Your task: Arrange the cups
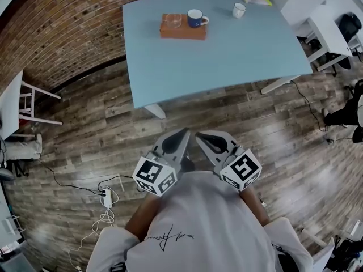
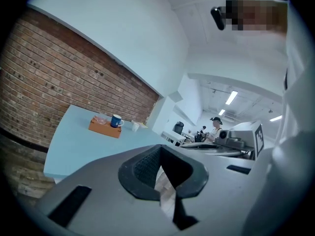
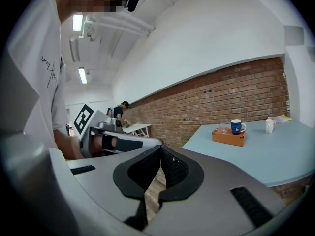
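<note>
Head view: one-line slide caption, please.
Left gripper and right gripper, shut and empty, held short of the blue table: glass cup and blue mug on a wooden tray, white cup apart.

At the head view's right edge a person is showing only in part, and a white table is running off the left edge. In the left gripper view the glass cup on the wooden tray is appearing too small to make out.

A blue mug and seemingly glass cup stand upright on the wooden tray, white cup apart.
</note>
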